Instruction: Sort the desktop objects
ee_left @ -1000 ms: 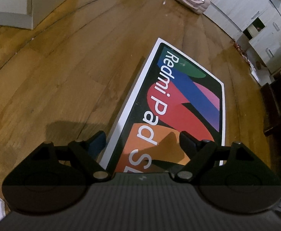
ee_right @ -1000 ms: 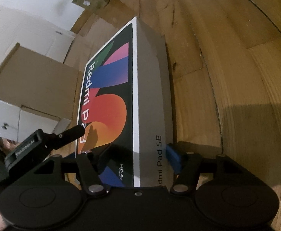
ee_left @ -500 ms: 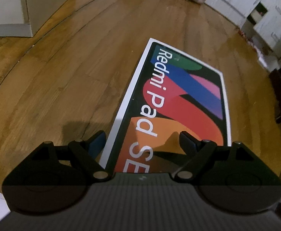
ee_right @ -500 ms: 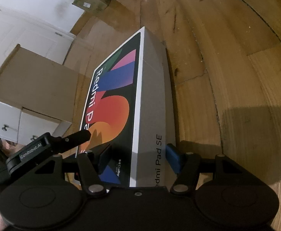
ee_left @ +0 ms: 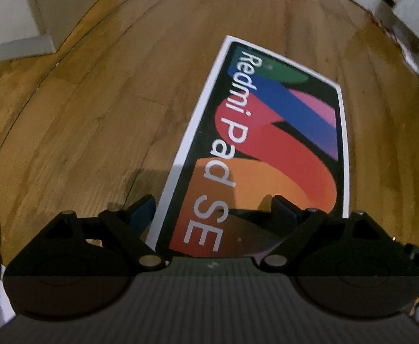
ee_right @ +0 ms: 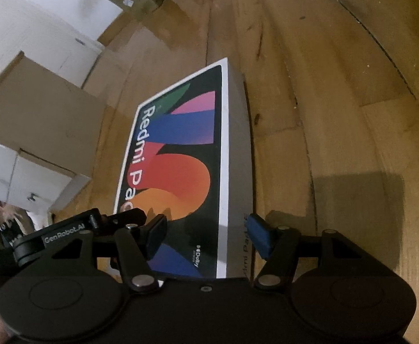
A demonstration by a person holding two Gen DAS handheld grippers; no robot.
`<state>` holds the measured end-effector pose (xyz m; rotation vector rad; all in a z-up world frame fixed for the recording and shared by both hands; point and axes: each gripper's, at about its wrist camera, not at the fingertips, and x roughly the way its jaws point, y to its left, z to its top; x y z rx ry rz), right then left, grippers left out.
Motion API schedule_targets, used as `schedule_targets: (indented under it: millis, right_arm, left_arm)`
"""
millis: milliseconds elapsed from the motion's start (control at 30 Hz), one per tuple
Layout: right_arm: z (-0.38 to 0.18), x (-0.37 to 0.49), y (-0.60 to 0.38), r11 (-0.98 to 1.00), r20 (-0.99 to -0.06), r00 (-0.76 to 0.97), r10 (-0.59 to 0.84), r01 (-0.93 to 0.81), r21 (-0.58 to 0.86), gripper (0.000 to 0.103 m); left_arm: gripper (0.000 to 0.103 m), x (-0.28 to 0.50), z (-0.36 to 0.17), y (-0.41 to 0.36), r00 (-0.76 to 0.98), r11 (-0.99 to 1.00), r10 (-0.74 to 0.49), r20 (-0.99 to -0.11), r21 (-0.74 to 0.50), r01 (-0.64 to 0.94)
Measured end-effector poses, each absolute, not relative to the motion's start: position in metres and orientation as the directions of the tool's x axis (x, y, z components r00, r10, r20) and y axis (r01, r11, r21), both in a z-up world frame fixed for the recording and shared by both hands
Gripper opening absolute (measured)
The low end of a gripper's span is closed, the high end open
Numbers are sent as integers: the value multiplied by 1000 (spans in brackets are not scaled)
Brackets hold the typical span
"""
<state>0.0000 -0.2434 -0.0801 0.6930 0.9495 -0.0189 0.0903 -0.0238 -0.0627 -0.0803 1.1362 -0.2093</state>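
Observation:
A flat Redmi Pad SE box (ee_left: 269, 132) with a colourful black-framed lid is held above the wooden floor (ee_left: 95, 114). My left gripper (ee_left: 212, 209) is shut on its near end, one finger under the white left edge and one on the lid. The same box shows in the right wrist view (ee_right: 186, 166). My right gripper (ee_right: 206, 232) is shut on its near corner, its left finger on the lid and its blue pad (ee_right: 259, 235) against the grey side. The left gripper's finger (ee_right: 123, 218) shows beside it.
A cardboard box (ee_right: 34, 120) and white drawers (ee_right: 11, 183) stand to the left in the right wrist view. White cabinets (ee_left: 410, 5) are at the far right and a white unit (ee_left: 11, 14) at the far left in the left wrist view.
The box has shifted in both views along with the grippers; in the right wrist view it sits lower and more centred. Both grips are unchanged.

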Motion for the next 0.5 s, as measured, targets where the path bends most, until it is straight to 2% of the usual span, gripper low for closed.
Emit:
schedule_targets:
  millis: [100, 367, 500]
  right_arm:
    - [-81, 9, -238, 809, -776, 573, 263, 308, 501, 68]
    - [-80, 8, -228, 831, -800, 544, 252, 302, 467, 68]
    - [-81, 12, -219, 881, -842, 501, 202, 283, 380, 70]
  left_arm:
    - [90, 88, -64, -30, 405, 979, -185, -895, -132, 155]
    - [91, 86, -64, -34, 417, 981, -176, -892, -126, 146]
    - [92, 83, -66, -34, 440, 982, -175, -881, -124, 142]
